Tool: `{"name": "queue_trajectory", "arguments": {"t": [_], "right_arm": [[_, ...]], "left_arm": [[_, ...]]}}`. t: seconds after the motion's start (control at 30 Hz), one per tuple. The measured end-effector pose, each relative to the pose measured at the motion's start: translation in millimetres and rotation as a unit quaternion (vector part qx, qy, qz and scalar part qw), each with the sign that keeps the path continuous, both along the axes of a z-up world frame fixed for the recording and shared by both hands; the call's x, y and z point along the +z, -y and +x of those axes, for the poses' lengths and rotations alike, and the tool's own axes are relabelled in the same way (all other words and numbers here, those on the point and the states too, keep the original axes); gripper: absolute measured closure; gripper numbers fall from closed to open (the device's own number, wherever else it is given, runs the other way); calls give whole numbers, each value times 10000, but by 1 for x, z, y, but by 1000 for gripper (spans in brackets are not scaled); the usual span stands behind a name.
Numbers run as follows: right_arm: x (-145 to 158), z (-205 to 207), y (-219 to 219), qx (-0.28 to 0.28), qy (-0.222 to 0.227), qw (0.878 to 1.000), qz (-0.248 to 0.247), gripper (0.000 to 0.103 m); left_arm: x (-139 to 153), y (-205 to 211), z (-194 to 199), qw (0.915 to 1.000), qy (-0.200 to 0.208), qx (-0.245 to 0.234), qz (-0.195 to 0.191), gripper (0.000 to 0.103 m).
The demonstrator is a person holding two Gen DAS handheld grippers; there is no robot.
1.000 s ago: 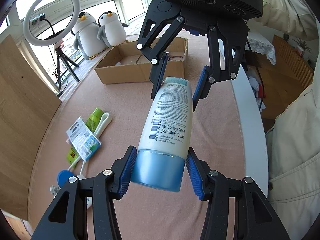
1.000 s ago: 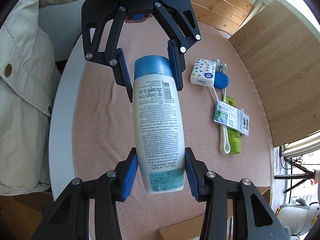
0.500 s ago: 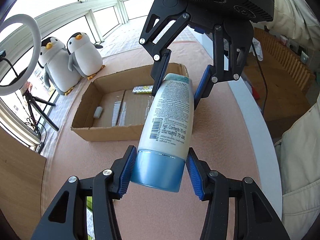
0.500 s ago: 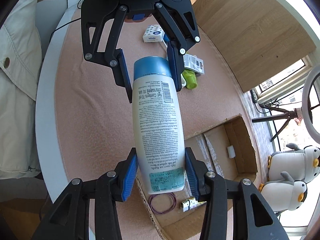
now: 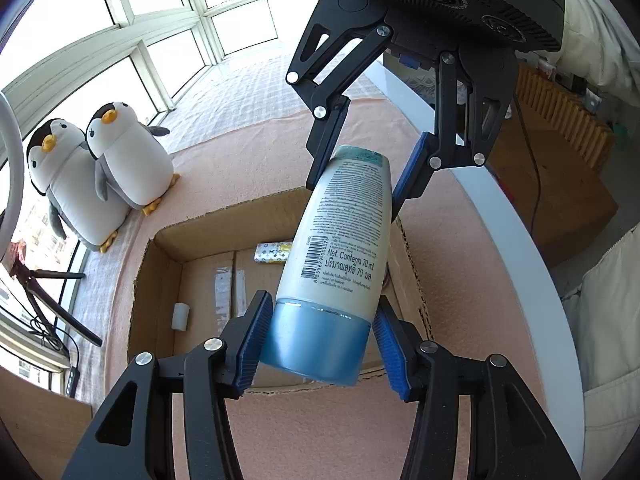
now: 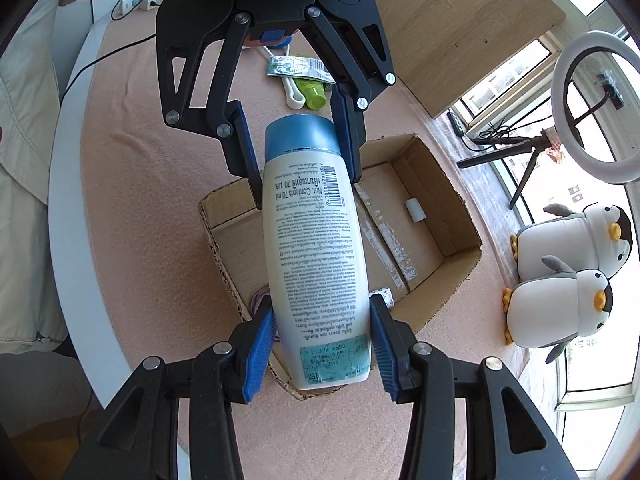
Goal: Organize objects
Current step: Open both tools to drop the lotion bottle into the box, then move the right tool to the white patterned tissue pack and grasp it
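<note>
Now | left gripper (image 5: 320, 340) jaws shut tight on the blue cap end of the bottle (image 5: 340, 248) | right gripper (image 6: 320, 344) jaws squeeze its flat end | bottle stretches lengthwise between both | cardboard box (image 6: 448, 208) sits open right below the jaws

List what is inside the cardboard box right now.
Inside the cardboard box: a small white cylinder, a patterned wrapped packet, a purple band. The held bottle hides the middle.
</note>
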State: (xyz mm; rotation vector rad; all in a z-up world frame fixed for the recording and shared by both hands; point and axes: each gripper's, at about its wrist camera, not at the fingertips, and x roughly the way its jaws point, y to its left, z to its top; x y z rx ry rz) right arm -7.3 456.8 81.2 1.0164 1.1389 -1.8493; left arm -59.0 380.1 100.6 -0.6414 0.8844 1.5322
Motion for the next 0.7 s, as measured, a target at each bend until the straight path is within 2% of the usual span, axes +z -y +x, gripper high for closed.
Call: {"name": "queue_trajectory", "arguments": {"t": [0.07, 0.13, 0.17, 0.2, 0.27, 0.47, 0.7], "right_arm": [[0, -7, -5, -88, -72, 9999, -83, 62], [0, -15, -10, -274, -254, 9991, -182, 61], [-3, -20, -12, -443, -236, 9984, -246, 60], [-7, -24, -13, -522, -151, 9982, -238, 58], [-15, -23, -10, -534, -304, 9981, -80, 50], [-15, -22, -1, -498, -309, 9982, -103, 45], [-2, -30, 16, -491, -453, 9975, -216, 41]], "left_arm": [[3, -8, -6, 9999, -145, 55, -28, 45], [7, -11, -17, 9991, -286, 312, -1, 42], [9, -12, -24, 9981, -351, 505, 57, 35], [10, -6, -31, 9964, -420, 726, 142, 23], [12, 2, -42, 9912, -588, 1154, 265, 12], [14, 47, -42, 9828, -805, 1638, 288, 12], [17, 110, -27, 9677, -732, 2374, 424, 9]]}}
